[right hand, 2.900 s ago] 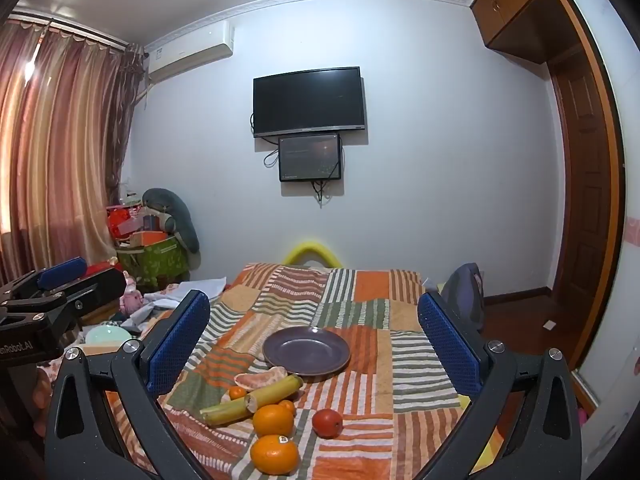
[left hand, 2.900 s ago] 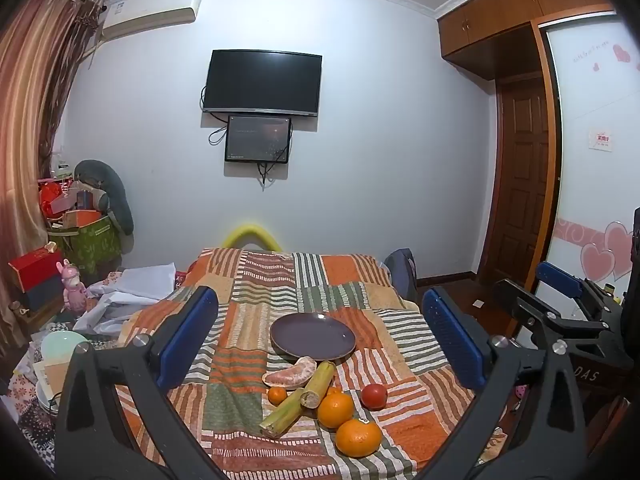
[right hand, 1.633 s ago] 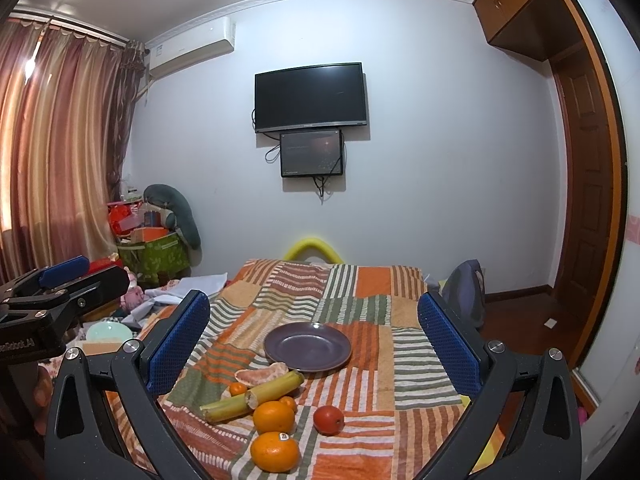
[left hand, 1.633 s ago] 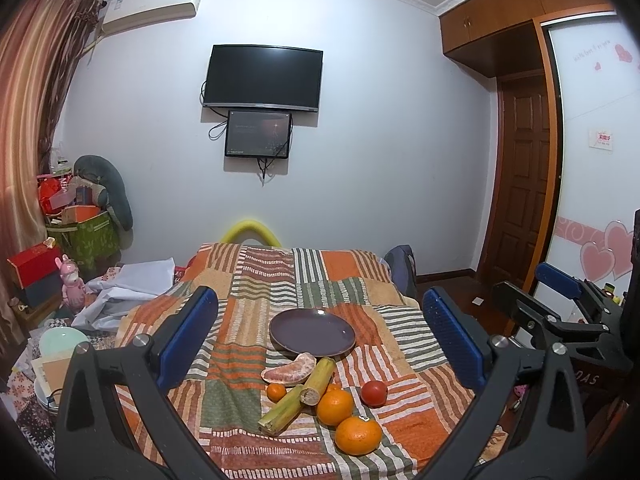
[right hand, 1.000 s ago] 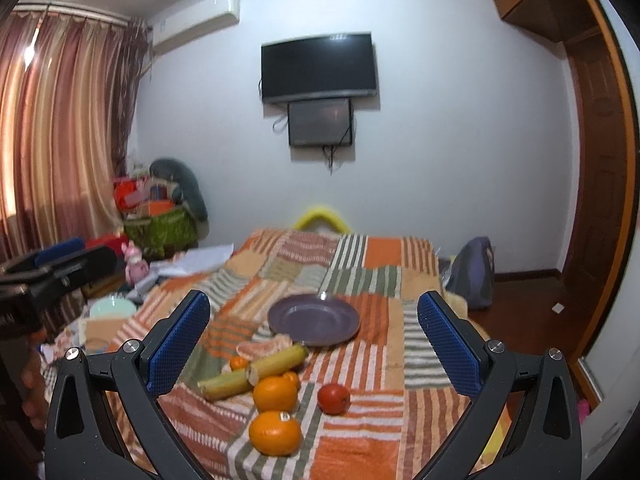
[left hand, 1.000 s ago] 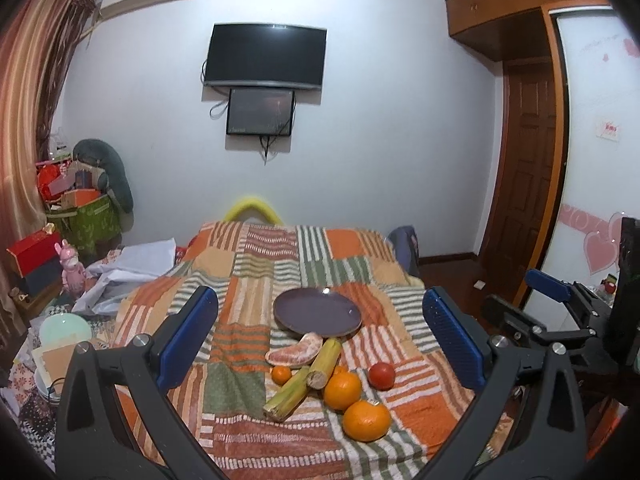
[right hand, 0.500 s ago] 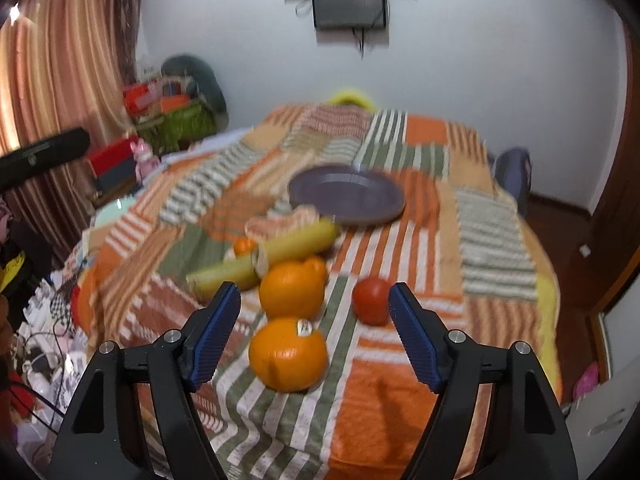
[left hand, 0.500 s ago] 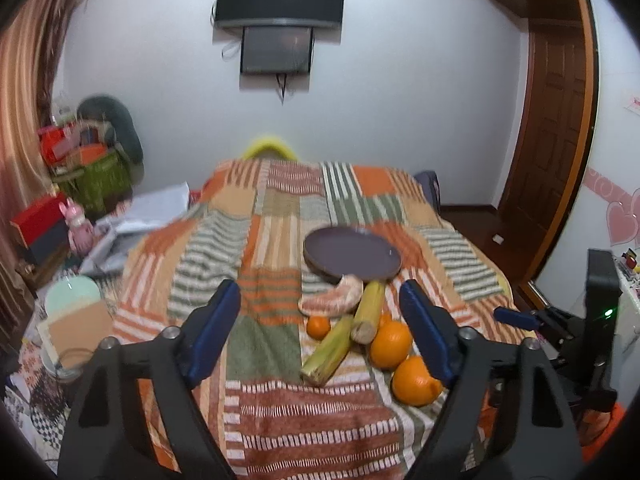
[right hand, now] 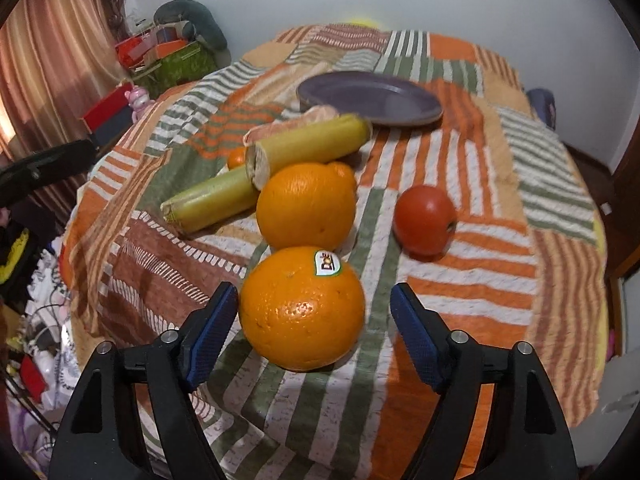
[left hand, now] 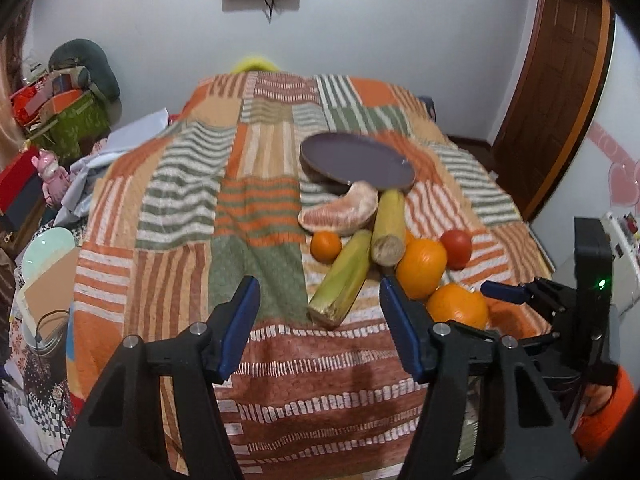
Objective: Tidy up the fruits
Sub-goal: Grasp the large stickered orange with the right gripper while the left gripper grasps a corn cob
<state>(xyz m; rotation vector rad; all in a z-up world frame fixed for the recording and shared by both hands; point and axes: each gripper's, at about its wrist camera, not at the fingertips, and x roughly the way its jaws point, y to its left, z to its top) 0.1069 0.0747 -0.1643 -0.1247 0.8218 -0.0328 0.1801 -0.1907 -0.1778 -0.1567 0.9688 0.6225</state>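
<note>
A purple plate (left hand: pixel 356 158) (right hand: pixel 370 98) lies empty on the patchwork table. In front of it lie a pomelo wedge (left hand: pixel 340 210), two sugarcane pieces (left hand: pixel 342 278) (right hand: pixel 308 142), a small tangerine (left hand: pixel 326 246), a red tomato (right hand: pixel 424 220) and two oranges. My right gripper (right hand: pixel 314 320) is open, its jaws either side of the near stickered orange (right hand: pixel 302 308), not touching it. The second orange (right hand: pixel 306 204) sits just behind. My left gripper (left hand: pixel 320 320) is open and empty, just short of the near sugarcane piece's cut end.
The patchwork cloth (left hand: pixel 180 208) drops off at the near table edge. Boxes, a green bag (left hand: pixel 76 124) and a pink toy (left hand: pixel 52 178) crowd the floor at left. A wooden door (left hand: pixel 560 80) stands at right. The right gripper (left hand: pixel 520 296) shows beside the oranges in the left wrist view.
Both grippers have dropped and moved forward toward the fruit. Both pairs of jaws stand narrower than a second ago. The right gripper now straddles the near orange.
</note>
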